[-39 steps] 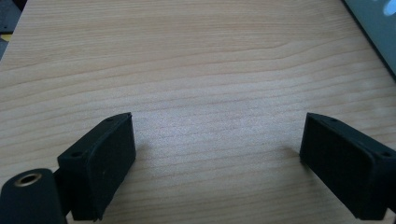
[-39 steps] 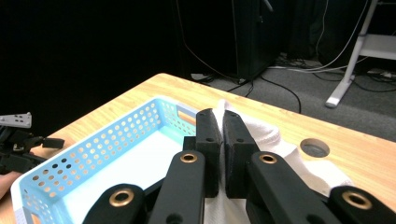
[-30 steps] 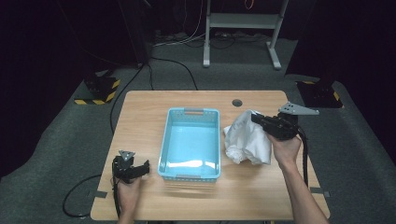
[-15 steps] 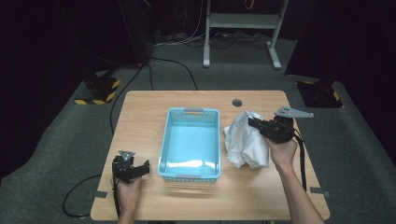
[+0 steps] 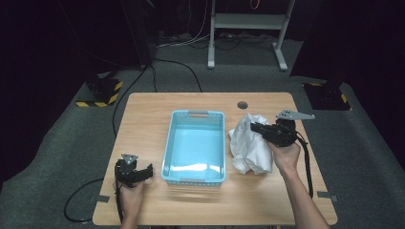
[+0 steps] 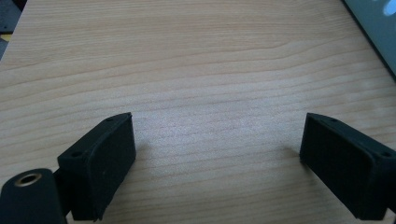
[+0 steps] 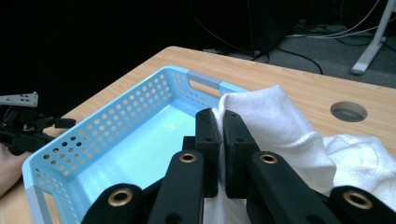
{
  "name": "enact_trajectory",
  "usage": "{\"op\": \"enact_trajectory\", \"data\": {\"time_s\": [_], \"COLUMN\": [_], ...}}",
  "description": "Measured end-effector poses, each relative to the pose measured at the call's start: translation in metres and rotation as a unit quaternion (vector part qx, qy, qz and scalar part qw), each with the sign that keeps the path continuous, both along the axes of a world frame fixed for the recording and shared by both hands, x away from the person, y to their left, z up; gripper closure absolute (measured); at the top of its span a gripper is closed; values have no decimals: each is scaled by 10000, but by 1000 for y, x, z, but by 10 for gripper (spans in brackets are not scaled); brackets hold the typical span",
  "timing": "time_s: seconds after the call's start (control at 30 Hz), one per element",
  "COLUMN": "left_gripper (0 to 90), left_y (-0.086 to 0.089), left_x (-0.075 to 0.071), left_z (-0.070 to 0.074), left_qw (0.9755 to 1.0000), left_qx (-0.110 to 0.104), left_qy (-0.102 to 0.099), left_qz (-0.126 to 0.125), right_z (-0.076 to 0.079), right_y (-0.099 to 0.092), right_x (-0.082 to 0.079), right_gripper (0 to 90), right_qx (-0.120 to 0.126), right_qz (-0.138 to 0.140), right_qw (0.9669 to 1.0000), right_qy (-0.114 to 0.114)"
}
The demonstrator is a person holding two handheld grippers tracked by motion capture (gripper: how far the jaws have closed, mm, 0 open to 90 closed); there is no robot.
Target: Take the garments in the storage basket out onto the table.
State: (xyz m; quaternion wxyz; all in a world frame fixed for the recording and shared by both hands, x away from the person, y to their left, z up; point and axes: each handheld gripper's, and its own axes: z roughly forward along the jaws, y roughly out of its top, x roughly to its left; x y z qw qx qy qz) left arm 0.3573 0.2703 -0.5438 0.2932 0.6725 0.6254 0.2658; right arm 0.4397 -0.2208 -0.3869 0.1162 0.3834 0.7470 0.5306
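Note:
A crumpled white cloth [image 5: 248, 145] lies on the wooden table [image 5: 143, 124] just right of a light blue perforated basket [image 5: 195, 147]. My right gripper [image 5: 253, 127] is shut on an upper fold of the cloth [image 7: 280, 116], which it holds raised beside the basket's right wall [image 7: 205, 100]. In the right gripper view the two jaws stand pressed together with white fabric pinched between them. My left gripper [image 5: 143, 172] rests near the table's front left, open, with bare wood [image 6: 215, 126] between its jaws. The basket's inside looks empty.
A round cable hole [image 5: 242, 105] sits in the table behind the cloth. Cables trail from both grippers off the table's front. On the dark floor beyond stand a white metal frame [image 5: 248, 28] and yellow-black striped blocks [image 5: 102, 90].
My right gripper has shifted slightly left toward the basket, dragging the cloth's top with it. The left gripper has stayed put.

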Motion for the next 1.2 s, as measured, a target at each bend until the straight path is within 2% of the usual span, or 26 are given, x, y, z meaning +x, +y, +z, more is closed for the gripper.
{"op": "enact_trajectory", "data": {"time_s": [0.13, 0.27, 0.5, 0.73, 0.9, 1.0, 1.1, 1.2], "left_gripper": [106, 106, 106, 106, 106, 106, 105, 106], "left_y": [0, 0, 0, 0, 0, 0, 0, 0], "left_x": [0, 0, 0, 0, 0, 0, 0, 0], "left_z": [0, 0, 0, 0, 0, 0, 0, 0], "left_qw": [10000, 10000, 10000, 10000, 10000, 10000, 10000, 10000], "left_qx": [1, 1, 2, 3, 5, 6, 6, 6], "left_qy": [0, 0, 1, 2, 1, 1, 1, 1], "left_qz": [0, 0, 0, -1, -1, -1, -1, 0], "right_z": [0, 1, 4, -27, -36, -38, -42, -48], "right_y": [-3, -9, -13, -14, -13, -10, 0, 11], "right_x": [1, 3, 1, 6, 6, 4, 0, -3], "right_gripper": [861, 861, 859, 859, 858, 856, 852, 849], "right_qx": [26, 161, 83, 151, 115, -65, -498, -886], "right_qz": [-29, -92, -129, -189, -190, -145, -122, -58], "right_qw": [9999, 9996, 9994, 9984, 9983, 9987, 9983, 9959], "right_qy": [96, 221, 305, 510, 536, 482, 294, 172]}}
